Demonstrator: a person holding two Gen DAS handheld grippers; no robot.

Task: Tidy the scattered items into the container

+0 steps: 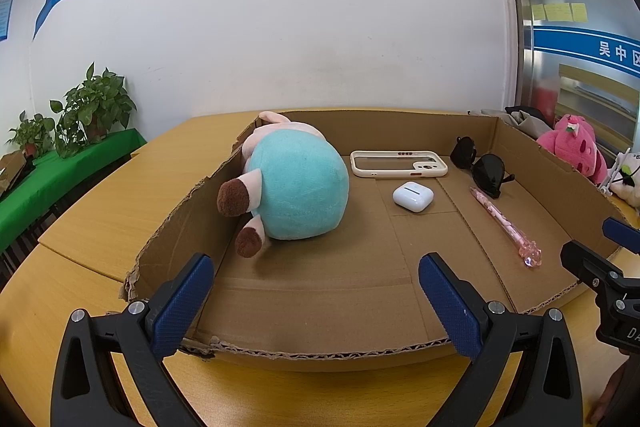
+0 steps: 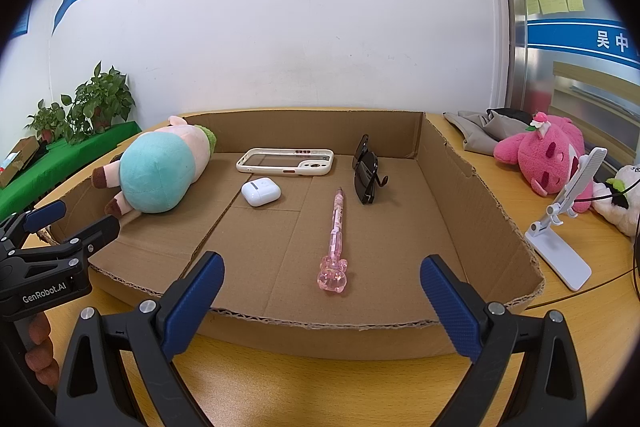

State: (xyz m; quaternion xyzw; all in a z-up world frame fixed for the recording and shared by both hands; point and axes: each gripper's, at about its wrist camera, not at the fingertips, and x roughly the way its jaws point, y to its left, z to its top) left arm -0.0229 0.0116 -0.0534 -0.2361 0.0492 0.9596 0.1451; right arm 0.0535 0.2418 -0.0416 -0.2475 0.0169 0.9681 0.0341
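A shallow cardboard tray [image 1: 320,351] [image 2: 320,335] lies on the wooden table. Inside it are a teal and pink plush toy [image 1: 296,187] [image 2: 156,179] at the left, a white phone case [image 1: 398,163] [image 2: 286,161], a white earbud case [image 1: 413,197] [image 2: 260,191], black sunglasses [image 1: 486,171] [image 2: 366,175] and a pink pen [image 1: 506,225] [image 2: 336,231]. My left gripper [image 1: 316,261] [image 2: 76,219] hangs open over the tray's near left edge, holding nothing. My right gripper [image 2: 322,259] [image 1: 596,239] is open at the near right edge, the pen's bear-shaped end just ahead of it.
Right of the tray lie a pink plush [image 2: 540,151], a white phone stand [image 2: 560,247], a white plush [image 2: 624,203] and a grey cloth [image 2: 476,131]. Potted plants [image 2: 100,103] stand on a green-covered side table at far left. A white wall is behind.
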